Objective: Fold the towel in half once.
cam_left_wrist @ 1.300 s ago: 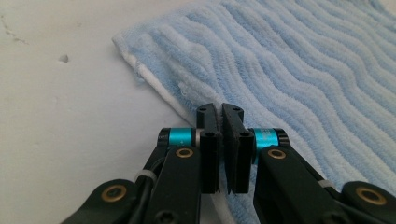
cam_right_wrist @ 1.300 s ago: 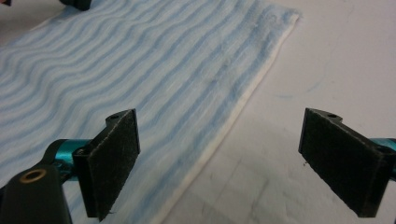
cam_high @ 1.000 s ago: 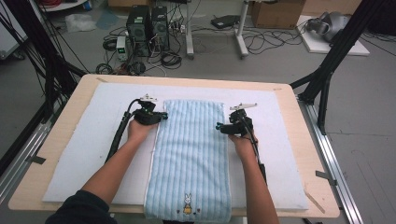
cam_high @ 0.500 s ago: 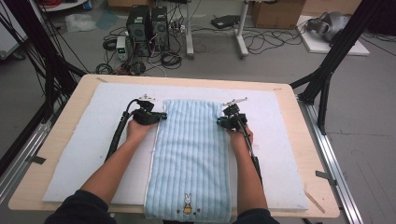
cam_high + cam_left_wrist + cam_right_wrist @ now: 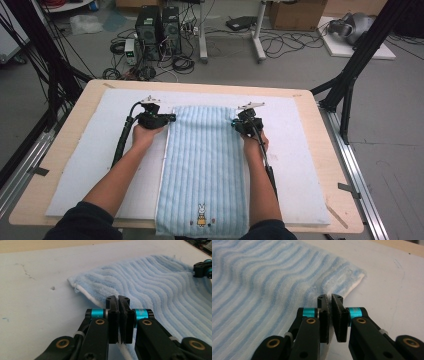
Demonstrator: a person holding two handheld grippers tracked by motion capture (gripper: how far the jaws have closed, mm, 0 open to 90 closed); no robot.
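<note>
A light blue striped towel (image 5: 205,160) lies flat lengthwise on the white mat, with a small rabbit picture at its near end. My left gripper (image 5: 172,118) is at the towel's left edge near the far corner. In the left gripper view its jaws (image 5: 118,298) are shut on the towel's (image 5: 160,285) white-backed edge. My right gripper (image 5: 234,123) is at the right edge near the other far corner. Its jaws (image 5: 330,298) have just closed, pinching the towel's (image 5: 262,277) edge between the pads. The right gripper (image 5: 203,268) also shows across the towel in the left gripper view.
The white mat (image 5: 100,150) covers most of the wooden table (image 5: 340,200). Both forearms lie along the towel's sides. Black frame posts stand at the table's left and right. Computers and cables lie on the floor beyond the far edge.
The right gripper has edged a little farther along the towel's right edge toward the far corner. The left hand and the towel have kept still.
</note>
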